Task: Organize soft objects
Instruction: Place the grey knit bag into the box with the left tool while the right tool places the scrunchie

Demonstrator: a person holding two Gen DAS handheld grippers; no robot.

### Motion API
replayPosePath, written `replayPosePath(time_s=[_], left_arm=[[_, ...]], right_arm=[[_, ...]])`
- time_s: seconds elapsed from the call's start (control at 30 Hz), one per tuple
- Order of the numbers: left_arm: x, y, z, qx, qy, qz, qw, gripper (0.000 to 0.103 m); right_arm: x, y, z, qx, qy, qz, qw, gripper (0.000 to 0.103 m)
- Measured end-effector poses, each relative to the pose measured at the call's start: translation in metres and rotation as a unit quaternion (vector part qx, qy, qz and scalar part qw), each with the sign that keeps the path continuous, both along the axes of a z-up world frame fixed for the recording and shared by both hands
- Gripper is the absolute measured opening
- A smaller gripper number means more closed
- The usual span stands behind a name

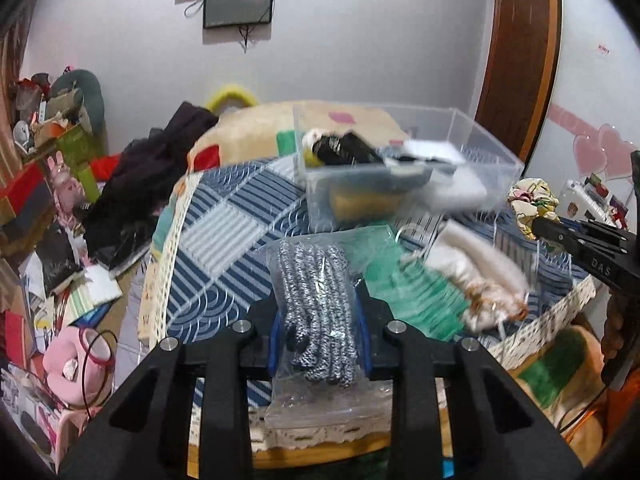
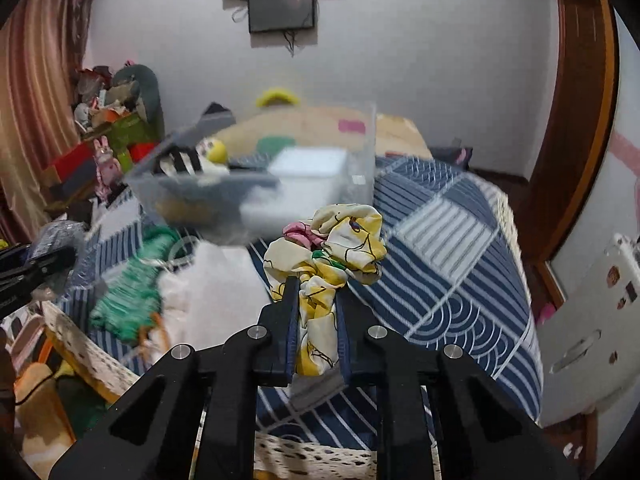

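My left gripper is shut on a clear plastic bag of black-and-white speckled knit, held above the blue patterned cloth. My right gripper is shut on a yellow and white printed scrunchie; it also shows at the right of the left wrist view. A clear plastic bin with several soft items inside stands ahead on the table; it shows blurred in the right wrist view. A green knit piece and a white fluffy piece lie between the grippers and the bin.
The round table is covered by the blue cloth with a lace edge. A cream pillow lies behind the bin. Cluttered boxes and toys fill the left side. A wooden door frame stands at the right.
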State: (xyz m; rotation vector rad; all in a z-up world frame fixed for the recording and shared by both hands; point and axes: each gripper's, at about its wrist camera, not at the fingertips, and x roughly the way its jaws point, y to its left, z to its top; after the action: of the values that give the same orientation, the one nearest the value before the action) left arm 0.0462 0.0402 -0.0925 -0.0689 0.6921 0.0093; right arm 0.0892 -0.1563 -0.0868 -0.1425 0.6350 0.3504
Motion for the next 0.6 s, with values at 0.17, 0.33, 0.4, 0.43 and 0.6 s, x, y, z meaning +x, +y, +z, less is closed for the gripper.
replayPosePath(time_s=[0.17, 0.33, 0.4, 0.43, 0.6], left_arm=[[0.012, -0.003, 0.018, 0.002, -0.025, -0.005, 0.9997, 0.029], [0.028, -0.007, 0.035, 0.005, -0.052, -0.011, 0.9986, 0.029], [0.035, -0.008, 0.041, -0.001, -0.059, -0.018, 0.9981, 0.029], [0.040, -0.008, 0.044, -0.004, -0.061, -0.021, 0.9979, 0.029], [0.065, -0.011, 0.052, -0.011, -0.066, -0.029, 0.9973, 0.029]], right_arm=[[0.000, 0.007, 0.020, 0.006, -0.028, 0.013, 1.000, 0.015], [0.004, 0.014, 0.035, 0.012, -0.052, 0.019, 0.998, 0.015], [0.008, 0.016, 0.040, 0.015, -0.060, 0.020, 0.998, 0.015], [0.010, 0.017, 0.042, 0.016, -0.063, 0.021, 0.998, 0.015], [0.021, 0.025, 0.051, 0.022, -0.075, 0.024, 0.997, 0.015]])
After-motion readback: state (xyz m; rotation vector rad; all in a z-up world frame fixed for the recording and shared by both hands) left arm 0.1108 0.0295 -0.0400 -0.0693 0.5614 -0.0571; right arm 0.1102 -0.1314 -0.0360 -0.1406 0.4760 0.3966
